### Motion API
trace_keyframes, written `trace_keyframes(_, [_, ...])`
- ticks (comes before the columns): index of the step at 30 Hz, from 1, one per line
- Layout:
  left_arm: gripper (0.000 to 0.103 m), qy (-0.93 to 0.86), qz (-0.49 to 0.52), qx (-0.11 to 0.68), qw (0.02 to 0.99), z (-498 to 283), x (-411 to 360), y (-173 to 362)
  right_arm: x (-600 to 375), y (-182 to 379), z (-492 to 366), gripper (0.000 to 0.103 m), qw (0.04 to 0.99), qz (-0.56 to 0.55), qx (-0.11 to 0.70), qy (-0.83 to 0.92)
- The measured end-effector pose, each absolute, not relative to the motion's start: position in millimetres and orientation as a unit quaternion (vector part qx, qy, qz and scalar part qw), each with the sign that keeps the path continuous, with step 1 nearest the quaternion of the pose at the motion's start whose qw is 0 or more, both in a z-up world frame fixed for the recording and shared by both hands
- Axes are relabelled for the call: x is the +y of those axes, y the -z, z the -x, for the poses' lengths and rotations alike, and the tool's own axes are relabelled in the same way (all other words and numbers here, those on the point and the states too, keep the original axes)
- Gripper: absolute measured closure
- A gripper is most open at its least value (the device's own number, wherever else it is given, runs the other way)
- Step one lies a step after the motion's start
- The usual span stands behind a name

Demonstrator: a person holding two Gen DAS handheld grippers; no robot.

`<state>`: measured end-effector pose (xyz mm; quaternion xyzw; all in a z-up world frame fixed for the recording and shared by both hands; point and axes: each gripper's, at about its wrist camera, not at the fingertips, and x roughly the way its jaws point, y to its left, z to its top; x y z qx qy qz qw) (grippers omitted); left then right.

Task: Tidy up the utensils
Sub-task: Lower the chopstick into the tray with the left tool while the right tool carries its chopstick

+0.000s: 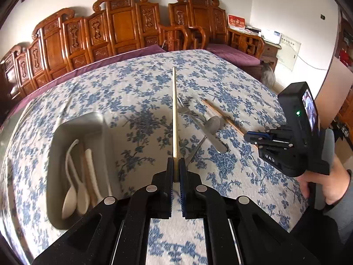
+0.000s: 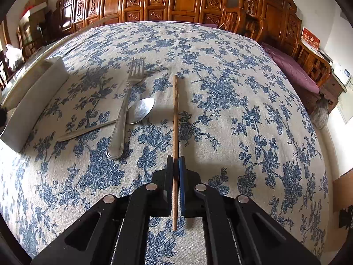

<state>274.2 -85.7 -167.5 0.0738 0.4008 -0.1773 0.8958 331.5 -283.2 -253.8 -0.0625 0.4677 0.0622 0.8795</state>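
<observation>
My left gripper (image 1: 176, 162) is shut on a pale chopstick (image 1: 174, 112) that points away over the table, lifted above the cloth. To its left lies a grey tray (image 1: 66, 132) holding white spoons (image 1: 76, 190) and a wooden chopstick. My right gripper (image 2: 175, 161) is shut on a brown chopstick (image 2: 175, 119), which runs straight ahead between the pads. In the left wrist view the right gripper (image 1: 249, 135) shows at the right with the brown chopstick (image 1: 220, 116). A metal fork (image 2: 125, 108) and a metal spoon (image 2: 139, 111) lie crossed on the cloth.
The table wears a blue floral cloth (image 2: 231, 101). Carved wooden chairs (image 1: 123, 24) with purple cushions line the far side. The grey tray (image 2: 33, 101) shows at the left edge of the right wrist view. A person's hand (image 1: 328, 185) holds the right gripper's handle.
</observation>
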Motion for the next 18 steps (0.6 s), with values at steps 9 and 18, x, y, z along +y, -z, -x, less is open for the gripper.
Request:
trace_keyframes(9, [0.099,0.147,-0.065,0.405,0.9,-258,-54,157,-282,246,-321,0.097,0.885,0.056,0.458,-0.067])
trace_keyframes(18, [0.099,0.103,-0.06,0.409,0.905,-259,-9,154,-278,234,-313,0.097,0.892,0.049,0.441,-0.083])
